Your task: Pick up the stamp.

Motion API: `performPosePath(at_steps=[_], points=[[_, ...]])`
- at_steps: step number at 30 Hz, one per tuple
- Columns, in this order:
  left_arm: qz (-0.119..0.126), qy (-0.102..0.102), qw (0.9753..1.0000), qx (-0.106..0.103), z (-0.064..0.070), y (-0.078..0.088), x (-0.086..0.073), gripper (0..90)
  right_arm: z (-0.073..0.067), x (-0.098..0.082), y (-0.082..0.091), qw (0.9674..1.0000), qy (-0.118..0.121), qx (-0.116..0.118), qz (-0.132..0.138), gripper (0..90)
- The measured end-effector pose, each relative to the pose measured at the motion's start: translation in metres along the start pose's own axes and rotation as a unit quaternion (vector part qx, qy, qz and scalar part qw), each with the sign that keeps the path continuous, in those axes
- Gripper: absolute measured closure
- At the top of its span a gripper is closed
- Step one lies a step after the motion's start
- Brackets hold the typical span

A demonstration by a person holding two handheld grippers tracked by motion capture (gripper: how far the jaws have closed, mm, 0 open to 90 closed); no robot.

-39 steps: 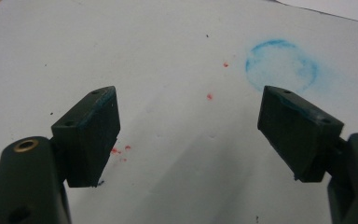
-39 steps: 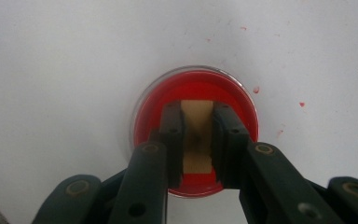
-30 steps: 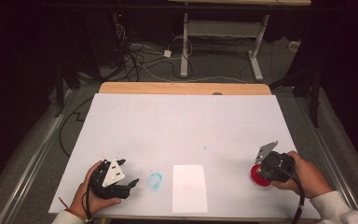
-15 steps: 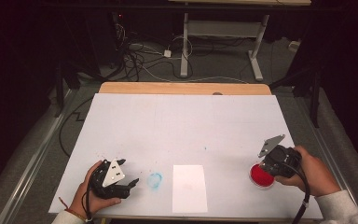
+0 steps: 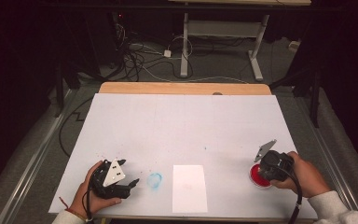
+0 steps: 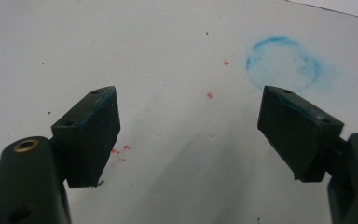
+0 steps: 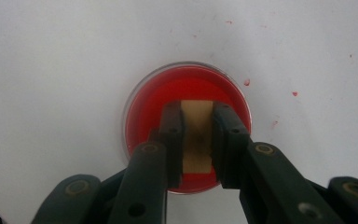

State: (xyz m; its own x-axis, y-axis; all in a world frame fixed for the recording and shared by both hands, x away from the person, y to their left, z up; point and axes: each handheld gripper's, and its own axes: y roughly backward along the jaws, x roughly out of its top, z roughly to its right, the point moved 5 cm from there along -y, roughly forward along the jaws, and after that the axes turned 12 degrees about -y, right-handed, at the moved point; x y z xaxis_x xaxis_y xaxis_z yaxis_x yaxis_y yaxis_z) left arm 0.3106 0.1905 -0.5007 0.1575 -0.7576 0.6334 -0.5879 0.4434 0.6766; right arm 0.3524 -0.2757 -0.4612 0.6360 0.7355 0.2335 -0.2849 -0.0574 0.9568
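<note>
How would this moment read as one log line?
right gripper: shut on wooden block over red dish | left gripper: open, empty

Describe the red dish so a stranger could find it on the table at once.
Look at the white table, near its front right corner. Beside the white paper sheet, under the right claw, sits the red dish: round, clear-rimmed, filled with red paint, unlike the faint blue ring stain.

You have a red-filled dish [image 7: 186, 126], a tan block [image 7: 197, 135] in black fingers [image 7: 172, 140], a blue ring stain [image 6: 282, 63], white paper [image 5: 189, 188], white tabletop [image 5: 182, 121].
</note>
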Motion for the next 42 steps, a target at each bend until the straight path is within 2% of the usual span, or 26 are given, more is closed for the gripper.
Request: performPosePath(at_steps=[3,6,13,20,26,31,36,38,42], points=[[0.0,0.0,1.0,0.0,0.0,0.0,0.0,20.2,0.0,0.0,-0.001,1.0,-0.002,-0.001,0.001,76.9],[0.001,0.001,1.0,0.001,0.0,0.0,0.0,20.8,-0.002,0.0,-0.001,1.0,0.006,-0.008,-0.002,76.9],[0.0,-0.001,1.0,0.0,0.0,0.0,0.0,20.8,0.0,-0.001,-0.002,1.0,0.0,0.001,0.007,76.9],[0.0,-0.002,1.0,0.0,0.001,0.0,0.0,20.8,-0.002,-0.001,-0.003,1.0,0.003,-0.006,0.004,76.9],[-0.002,-0.003,1.0,0.0,0.001,0.0,0.0,20.8,-0.001,-0.002,-0.004,1.0,-0.004,0.0,0.009,76.9],[-0.007,-0.002,1.0,-0.003,0.002,0.0,0.0,20.8,-0.002,-0.001,-0.004,0.9999,0.005,-0.007,0.006,76.9],[-0.002,0.0,1.0,0.001,0.001,0.001,0.001,20.7,-0.001,-0.003,-0.003,0.9999,-0.006,-0.003,0.015,76.9],[0.0,0.0,1.0,0.003,0.0,0.002,0.001,20.7,0.0,-0.003,0.001,0.9997,-0.014,0.002,0.021,76.8],[0.0,0.001,1.0,0.007,-0.001,0.002,0.001,20.7,-0.001,-0.001,0.008,0.9993,-0.016,0.009,0.033,76.8]])
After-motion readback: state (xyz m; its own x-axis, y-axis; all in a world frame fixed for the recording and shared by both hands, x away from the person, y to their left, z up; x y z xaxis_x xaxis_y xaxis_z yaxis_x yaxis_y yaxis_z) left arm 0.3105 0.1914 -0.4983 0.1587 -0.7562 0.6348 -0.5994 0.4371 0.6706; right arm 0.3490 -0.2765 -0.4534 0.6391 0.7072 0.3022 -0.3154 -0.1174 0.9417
